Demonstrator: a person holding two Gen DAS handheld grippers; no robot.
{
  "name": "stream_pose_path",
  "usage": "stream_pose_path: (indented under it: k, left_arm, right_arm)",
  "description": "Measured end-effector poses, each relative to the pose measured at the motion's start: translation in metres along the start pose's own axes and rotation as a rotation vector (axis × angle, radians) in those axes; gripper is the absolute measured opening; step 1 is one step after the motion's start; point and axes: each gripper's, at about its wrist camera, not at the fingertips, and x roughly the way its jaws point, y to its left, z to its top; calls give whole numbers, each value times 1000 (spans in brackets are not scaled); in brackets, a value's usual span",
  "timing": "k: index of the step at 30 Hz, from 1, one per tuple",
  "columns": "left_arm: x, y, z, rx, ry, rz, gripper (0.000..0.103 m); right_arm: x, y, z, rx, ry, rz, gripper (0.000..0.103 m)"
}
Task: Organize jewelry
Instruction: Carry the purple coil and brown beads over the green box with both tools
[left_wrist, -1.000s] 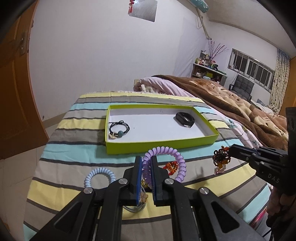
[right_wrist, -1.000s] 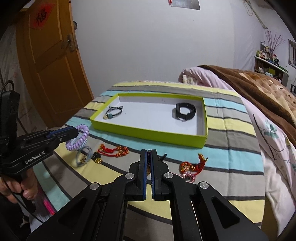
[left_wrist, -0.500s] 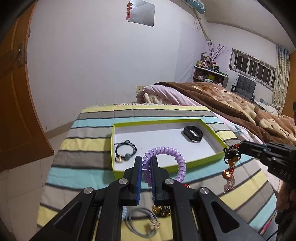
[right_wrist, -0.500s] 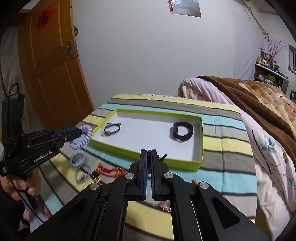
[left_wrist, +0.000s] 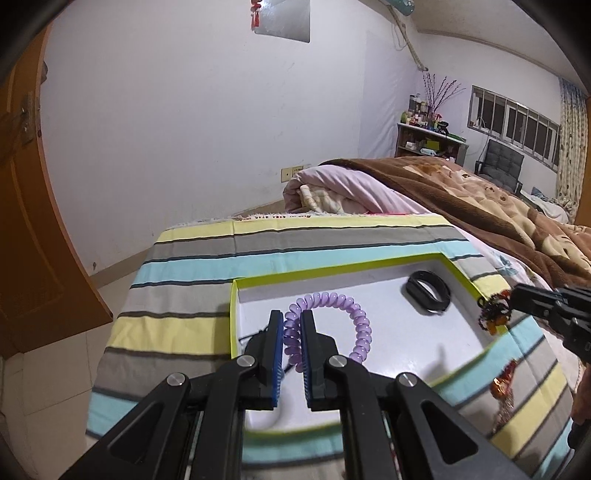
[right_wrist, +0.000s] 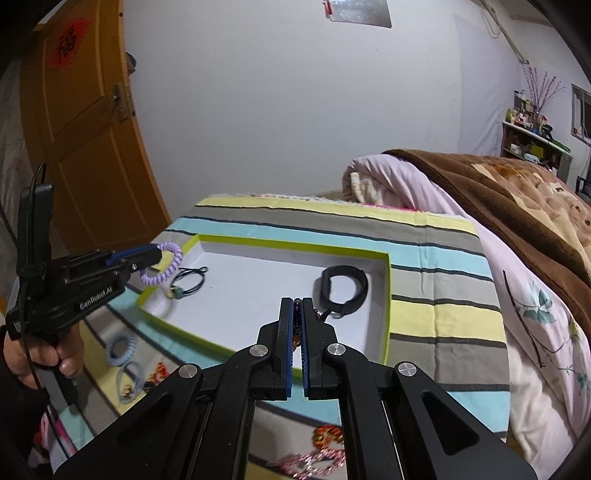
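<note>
Holding purple spiral hair tie (left_wrist: 325, 325) over green tray (left_wrist: 332, 266), left gripper (left_wrist: 292, 325) fingers clamp it; right gripper (right_wrist: 296, 314) pinches beaded charm (left_wrist: 495, 314) (near black band (right_wrist: 343, 286)).

Glossy plastic spiral hair tie (left_wrist: 328, 325), matt cardboard tray (left_wrist: 369, 264), striped woven cloth (left_wrist: 192, 258)

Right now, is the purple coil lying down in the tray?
No, the purple coil is pinched in the left gripper and hangs above the tray, not lying on its white floor.
</note>
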Motion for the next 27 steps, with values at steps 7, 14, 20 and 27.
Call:
stream_pose_path:
  k: [7, 14, 20, 27]
  left_arm:
    - [35, 13, 10, -26, 39, 15, 9]
    - [68, 23, 10, -44, 97, 39, 9]
    - [88, 24, 11, -48, 136, 55, 9]
    - [101, 28, 15, -68, 167, 56, 9]
  right_arm:
    - [21, -16, -1, 19, 41, -27, 3]
    - [40, -28, -6, 32, 80, -50, 3]
    - [51, -34, -9, 37, 100, -57, 3]
    - [56, -39, -8, 42, 117, -70, 3]
